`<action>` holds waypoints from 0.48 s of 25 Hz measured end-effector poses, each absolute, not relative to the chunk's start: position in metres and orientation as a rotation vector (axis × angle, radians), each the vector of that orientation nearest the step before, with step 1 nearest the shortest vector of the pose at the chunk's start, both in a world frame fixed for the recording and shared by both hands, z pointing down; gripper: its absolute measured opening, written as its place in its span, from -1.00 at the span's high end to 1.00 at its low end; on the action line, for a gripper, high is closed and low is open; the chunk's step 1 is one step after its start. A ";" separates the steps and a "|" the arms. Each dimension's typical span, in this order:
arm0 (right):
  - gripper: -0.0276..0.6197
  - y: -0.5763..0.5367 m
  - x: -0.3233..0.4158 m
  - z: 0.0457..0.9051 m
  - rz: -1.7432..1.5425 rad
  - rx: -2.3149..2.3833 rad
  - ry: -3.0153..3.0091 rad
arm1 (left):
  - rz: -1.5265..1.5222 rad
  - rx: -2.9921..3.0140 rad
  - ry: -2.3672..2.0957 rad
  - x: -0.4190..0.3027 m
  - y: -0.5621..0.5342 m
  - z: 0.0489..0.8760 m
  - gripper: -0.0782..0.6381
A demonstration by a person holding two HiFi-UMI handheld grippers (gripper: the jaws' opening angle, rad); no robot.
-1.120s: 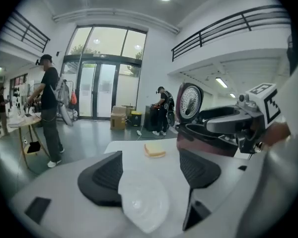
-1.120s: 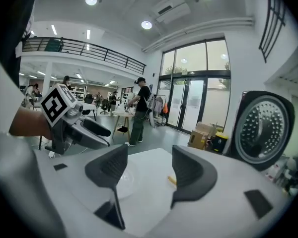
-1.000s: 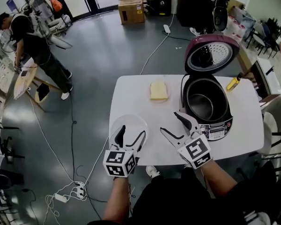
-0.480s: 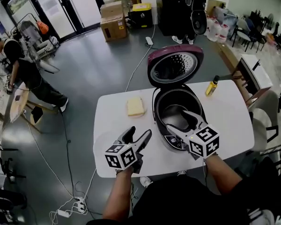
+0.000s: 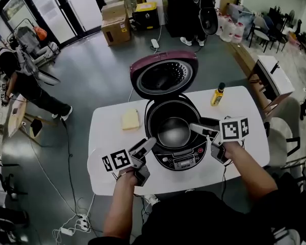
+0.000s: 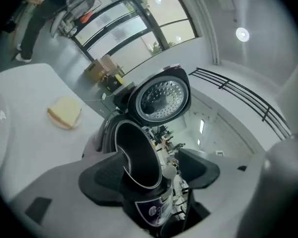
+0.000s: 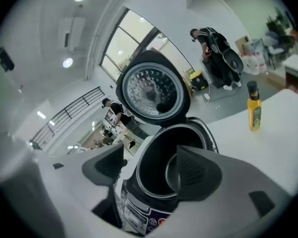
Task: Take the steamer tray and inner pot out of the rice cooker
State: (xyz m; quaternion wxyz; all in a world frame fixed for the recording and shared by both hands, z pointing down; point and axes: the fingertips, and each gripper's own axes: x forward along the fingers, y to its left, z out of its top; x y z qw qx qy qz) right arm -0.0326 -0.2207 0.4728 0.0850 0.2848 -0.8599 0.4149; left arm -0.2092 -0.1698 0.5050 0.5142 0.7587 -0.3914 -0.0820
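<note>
The maroon rice cooker (image 5: 182, 160) stands on the white table (image 5: 245, 106) with its lid (image 5: 166, 75) raised. The metal inner pot (image 5: 173, 131) sits inside it. My left gripper (image 5: 144, 158) is open at the cooker's front left; in the left gripper view the pot (image 6: 139, 152) shows between its spread jaws (image 6: 151, 170), with no contact that I can see. My right gripper (image 5: 207, 140) is open at the right rim; its jaws have just been opening, with the cooker's wall and pot (image 7: 156, 170) between them, not gripped. The pale steamer tray (image 5: 96, 160) lies on the table by my left hand.
A yellow sponge-like block (image 5: 130, 120) lies left of the cooker and a yellow bottle (image 5: 217, 93) stands behind it on the right. The table's front edge runs just below both hands. People, boxes and cables are on the floor beyond.
Both grippers moved from the table's front to the cooker's two sides and rolled onto their sides. The view swung so that the cooker now sits in the middle.
</note>
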 end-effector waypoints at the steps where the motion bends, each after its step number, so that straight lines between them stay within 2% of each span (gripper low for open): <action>1: -0.06 -0.223 -0.026 0.478 1.318 0.821 -2.548 | -0.204 1.800 -0.927 -0.206 -0.172 0.510 -0.19; 5: -0.06 -0.230 -0.009 0.502 1.575 0.724 -2.461 | -0.246 1.691 -0.892 -0.199 -0.176 0.527 -0.20; 8: -0.06 -0.232 -0.001 0.518 1.751 0.673 -2.383 | -0.315 1.587 -0.861 -0.197 -0.180 0.536 -0.13; 12: -0.06 -0.233 0.004 0.534 1.886 0.630 -2.309 | -0.327 1.532 -0.879 -0.197 -0.181 0.546 -0.15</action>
